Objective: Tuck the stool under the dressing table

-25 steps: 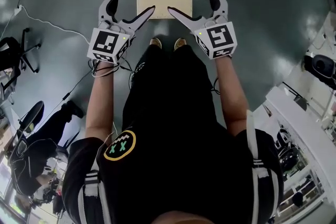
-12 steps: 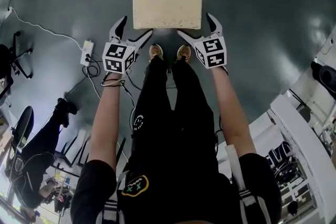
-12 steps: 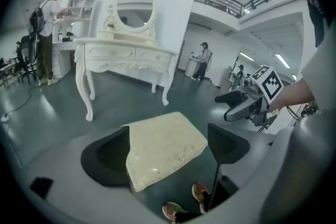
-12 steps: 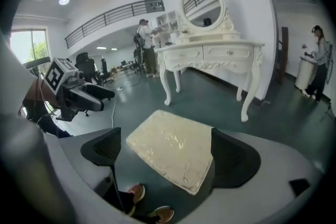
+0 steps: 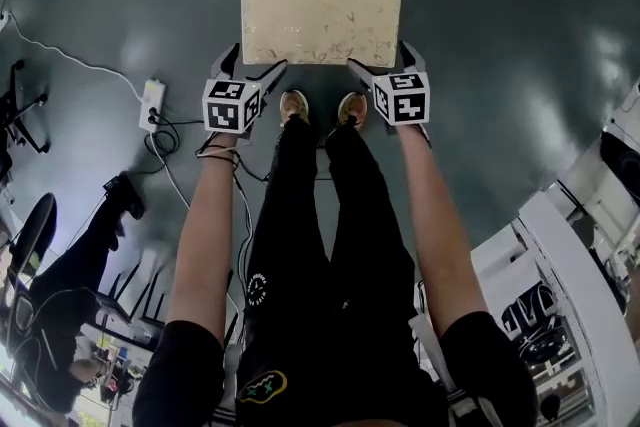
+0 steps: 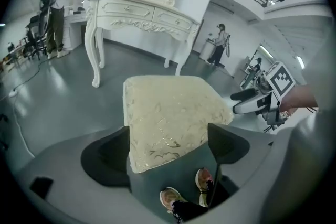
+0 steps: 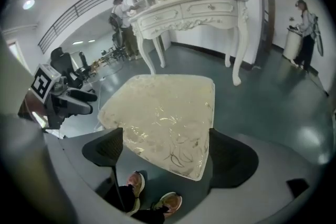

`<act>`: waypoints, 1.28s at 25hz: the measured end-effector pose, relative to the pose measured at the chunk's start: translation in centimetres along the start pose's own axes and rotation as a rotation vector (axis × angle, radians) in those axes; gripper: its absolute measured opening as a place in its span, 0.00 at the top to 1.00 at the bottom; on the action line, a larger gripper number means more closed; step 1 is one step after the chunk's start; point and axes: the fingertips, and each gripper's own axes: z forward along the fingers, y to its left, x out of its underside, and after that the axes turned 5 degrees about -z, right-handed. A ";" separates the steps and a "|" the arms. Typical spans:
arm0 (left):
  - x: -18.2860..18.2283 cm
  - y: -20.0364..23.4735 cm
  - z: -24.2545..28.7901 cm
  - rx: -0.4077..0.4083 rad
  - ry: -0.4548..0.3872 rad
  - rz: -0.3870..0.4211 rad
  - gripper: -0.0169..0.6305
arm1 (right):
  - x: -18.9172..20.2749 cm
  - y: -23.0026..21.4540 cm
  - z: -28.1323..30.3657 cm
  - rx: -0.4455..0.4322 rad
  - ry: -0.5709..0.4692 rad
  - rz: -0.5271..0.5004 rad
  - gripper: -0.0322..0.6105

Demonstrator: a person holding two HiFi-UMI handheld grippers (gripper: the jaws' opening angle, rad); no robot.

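Note:
The stool [image 5: 321, 11] has a cream, gold-patterned cushion and stands on the grey floor just beyond the person's shoes. My left gripper [image 5: 256, 60] is at its near left corner and my right gripper [image 5: 381, 58] at its near right corner. In the left gripper view that corner of the stool [image 6: 168, 113] lies between the wide jaws of the left gripper [image 6: 168, 147], with no pad pressing. The right gripper [image 7: 165, 149] straddles its corner of the stool [image 7: 163, 115]; its jaws are closing but still stand apart from the cushion. The white dressing table [image 6: 142, 13] stands beyond the stool.
A power strip [image 5: 152, 103] with trailing cables lies on the floor at the left. An office chair [image 5: 25, 235] stands at the far left and white furniture [image 5: 560, 245] at the right. People stand in the background [image 6: 55, 2] [image 7: 306, 34].
Both grippers have come down from above the stool's near edge to its two near corners. The stool now looks larger and closer in the head view.

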 end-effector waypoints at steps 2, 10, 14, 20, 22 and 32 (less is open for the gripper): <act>1.1 1.4 2.1 -0.028 0.032 -0.040 0.26 | 1.4 -1.1 2.1 0.018 0.044 0.070 0.14; 2.7 2.6 5.3 -0.030 0.095 -0.117 0.26 | 3.1 -2.1 4.7 -0.001 0.092 0.150 0.13; 2.7 2.7 5.3 -0.047 0.093 -0.120 0.26 | 3.0 -2.1 4.9 -0.004 0.103 0.144 0.12; 3.1 2.8 5.5 -0.085 0.102 -0.124 0.26 | 3.5 -2.6 5.2 0.005 0.124 0.131 0.11; 3.4 2.4 5.3 -0.090 0.117 -0.132 0.26 | 3.7 -2.3 4.8 -0.008 0.131 0.125 0.10; 0.7 3.6 7.0 -0.091 0.111 -0.203 0.20 | -0.4 -4.6 6.6 -0.023 0.132 0.060 0.10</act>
